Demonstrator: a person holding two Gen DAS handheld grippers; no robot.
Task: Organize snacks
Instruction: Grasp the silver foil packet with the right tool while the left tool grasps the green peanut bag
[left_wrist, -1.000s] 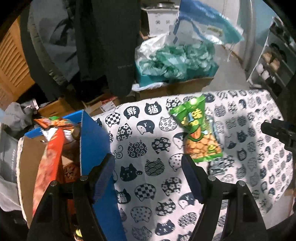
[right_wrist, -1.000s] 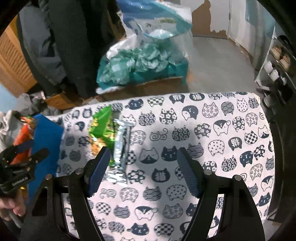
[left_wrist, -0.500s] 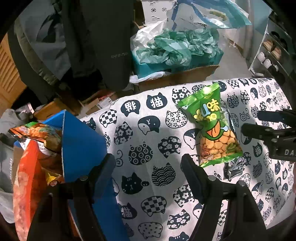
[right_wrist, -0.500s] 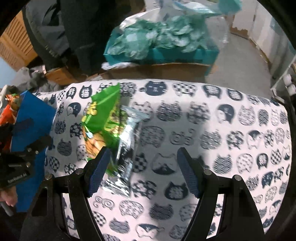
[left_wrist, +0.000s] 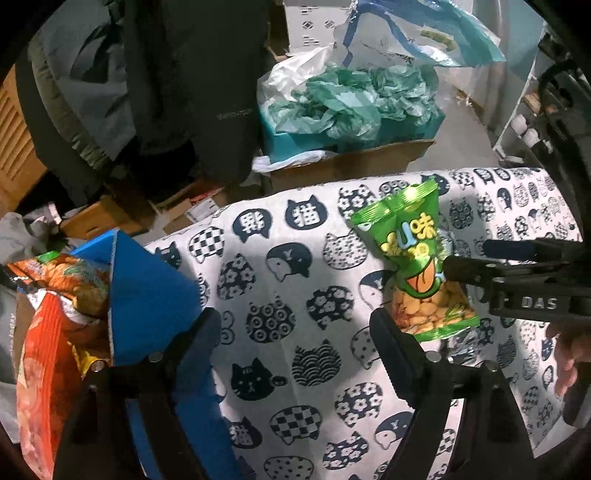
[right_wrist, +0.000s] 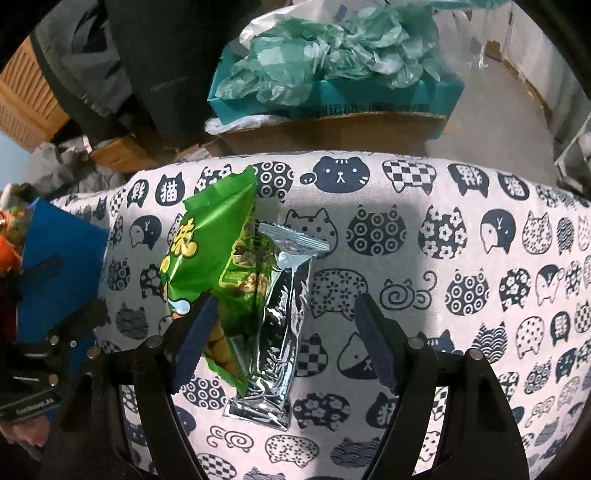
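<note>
- My left gripper (left_wrist: 291, 332) is hanging over the cat-print tablecloth (left_wrist: 295, 280); its jaws have just been opening wider, and nothing is sitting between them.
- Its left finger is standing just in front of the blue box (left_wrist: 147, 295), which is holding orange and red snack bags (left_wrist: 48, 332) at the table's left edge.
- My right gripper (right_wrist: 280, 332) is pointing down at the green snack bag (right_wrist: 221, 258), jaws spread and clamping nothing.
- The green bag is lying on the cloth, overlapping a silver foil packet (right_wrist: 284, 332) that is sitting just to its right.
- The right gripper's left finger is showing in front of the green bag's lower end; the foil packet is lying in the gap between the fingers. Whether a pad is touching the bag, I cannot tell.
- Beyond the table, a teal box of green plastic bags (right_wrist: 332, 48) is sitting on a cardboard carton.
</note>
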